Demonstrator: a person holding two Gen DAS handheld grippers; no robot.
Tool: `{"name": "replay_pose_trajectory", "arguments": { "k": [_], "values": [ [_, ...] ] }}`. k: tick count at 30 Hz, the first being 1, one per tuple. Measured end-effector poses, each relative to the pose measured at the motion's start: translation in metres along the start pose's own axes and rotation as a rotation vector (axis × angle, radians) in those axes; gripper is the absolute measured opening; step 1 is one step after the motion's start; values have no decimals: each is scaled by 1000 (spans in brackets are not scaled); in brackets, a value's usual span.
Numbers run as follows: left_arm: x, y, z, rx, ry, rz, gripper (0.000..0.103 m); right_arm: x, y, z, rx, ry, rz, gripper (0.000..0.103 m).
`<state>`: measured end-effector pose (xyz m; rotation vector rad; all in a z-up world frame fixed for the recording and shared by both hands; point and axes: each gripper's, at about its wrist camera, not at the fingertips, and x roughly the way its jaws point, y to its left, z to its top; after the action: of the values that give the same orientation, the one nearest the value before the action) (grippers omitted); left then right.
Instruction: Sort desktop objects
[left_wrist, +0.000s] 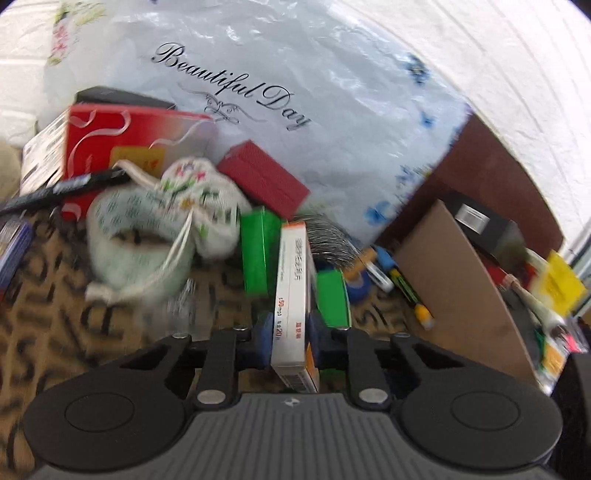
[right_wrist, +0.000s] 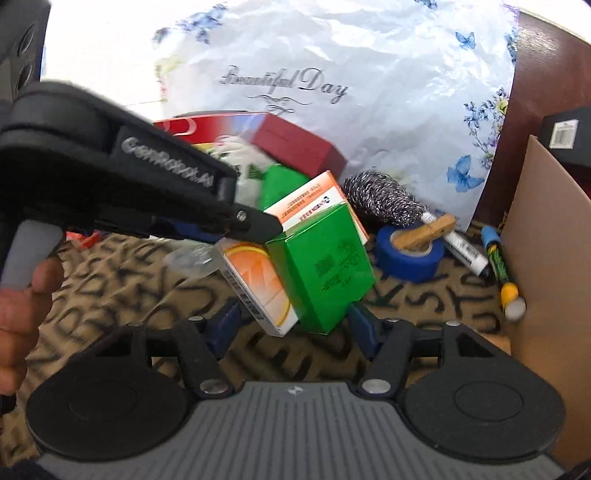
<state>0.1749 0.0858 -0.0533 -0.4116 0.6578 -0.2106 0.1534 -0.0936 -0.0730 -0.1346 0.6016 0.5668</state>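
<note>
The left gripper (right_wrist: 255, 225) hides part of the orange box (right_wrist: 258, 280), and the drawstring pouch (left_wrist: 177, 206) is motion-blurred.

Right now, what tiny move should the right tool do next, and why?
Probably close the right tool on the green box. The box stands between its pads with gaps showing on both sides, while the left tool already pinches the orange-and-white box beside it.

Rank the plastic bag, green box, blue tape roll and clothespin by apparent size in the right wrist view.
1. Plastic bag, by far the largest.
2. Green box, though it is nearest the camera, which inflates it.
3. Blue tape roll.
4. Clothespin, lying on the roll.
</note>
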Motion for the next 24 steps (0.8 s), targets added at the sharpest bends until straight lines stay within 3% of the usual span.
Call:
{"name": "replay_pose_trajectory", "arguments": {
  "k": [7, 11, 17, 18, 19, 20, 24],
  "values": [
    [-57, 15, -60, -124, 57, -15, 18, -47, 14, -33, 71, 38, 54, 65],
    [-78, 29, -89, -202, 92, 2, 18, -63, 37, -46, -22, 33, 77, 75],
    [-107, 40, -106, -210, 81, 29, 22, -77, 71, -50, -146, 42, 143, 79],
    [-111, 41, -109, -208, 83, 42, 33, -78, 76, -51, -158, 49, 150, 79],
    [-115, 42, -113, -205, 92, 50, 52, -80, 80, -52, -169, 56, 154, 79],
    [-118, 44, -116, -202, 101, 44, 61, -80, 84, -54, -176, 64, 156, 79],
    [-135, 48, -125, -167, 84, 10, 74, -81, 93, -59, -200, 84, 175, 79]
  ]
}}
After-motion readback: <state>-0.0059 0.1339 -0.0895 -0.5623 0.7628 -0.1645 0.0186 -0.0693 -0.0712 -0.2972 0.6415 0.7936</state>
